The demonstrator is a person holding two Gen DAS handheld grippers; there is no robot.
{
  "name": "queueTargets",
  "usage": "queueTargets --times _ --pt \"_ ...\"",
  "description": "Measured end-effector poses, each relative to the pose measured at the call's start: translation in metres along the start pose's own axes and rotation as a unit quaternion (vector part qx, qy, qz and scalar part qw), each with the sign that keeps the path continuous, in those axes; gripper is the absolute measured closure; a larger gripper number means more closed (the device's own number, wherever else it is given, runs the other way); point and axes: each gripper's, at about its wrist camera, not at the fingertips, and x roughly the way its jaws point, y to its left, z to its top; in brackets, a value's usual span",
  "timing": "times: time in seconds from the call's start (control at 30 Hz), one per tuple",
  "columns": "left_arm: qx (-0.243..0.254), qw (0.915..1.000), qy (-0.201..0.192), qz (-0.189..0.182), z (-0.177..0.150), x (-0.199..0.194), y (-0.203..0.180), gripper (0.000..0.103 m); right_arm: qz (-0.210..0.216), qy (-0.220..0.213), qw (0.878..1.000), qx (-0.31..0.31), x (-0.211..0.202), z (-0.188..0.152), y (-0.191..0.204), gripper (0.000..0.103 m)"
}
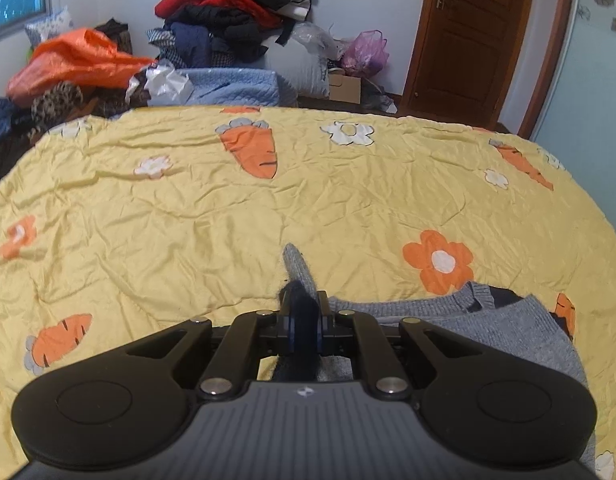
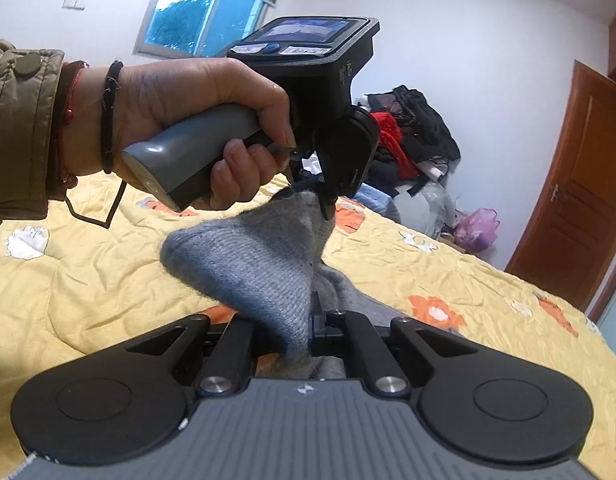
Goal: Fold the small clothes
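**Grey knit garment lifted at two points above the quilt**

The grey knit garment hangs stretched between both grippers, raised off the yellow quilt. Its lower part trails onto the quilt at the near right edge in the left wrist view, where a dark-lined neckline is visible.

The left gripper has its fingers pressed together on a dark-edged fold of the garment; a grey tip of fabric stands up just beyond the pads. In the right wrist view this same gripper is seen from the side, pointing downward, held by the person's left hand, with an olive sleeve and dark wristbands behind it.

The right gripper pinches a thick grey fold; fabric drapes over its left finger, hiding that pad.

The quilt beyond the grippers is bare, wrinkled, printed with carrots and flowers. Its far edge meets a clothes pile, an orange bag and a folded blue blanket. A wooden door stands well apart at far right
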Motion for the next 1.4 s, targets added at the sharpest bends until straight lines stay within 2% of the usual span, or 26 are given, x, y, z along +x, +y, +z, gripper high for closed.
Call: queueTargets --times 0.33,0.73,1.2,1.4 --pt "0.027 0.9993 -0.018 0.020 0.009 -0.011 -0.046 0.095 -0.011 -0.011 0.999 0.033 -0.010 -0.013 -0.036 0.091" --pt "0.062 0.9975 -0.034 0.000 0.012 -0.014 -0.112 0.095 -0.036 -0.016 0.997 0.070 -0.035 -0.034 -0.070 0.092" --pt "0.101 0.9942 -0.016 -0.033 0.005 0.023 -0.196 0.096 -0.074 0.003 0.990 0.122 -0.048 -0.070 -0.111 0.092" --pt "0.121 0.9917 -0.001 -0.042 -0.001 0.045 -0.228 0.096 -0.076 0.019 0.981 0.178 -0.049 -0.087 -0.134 0.092"
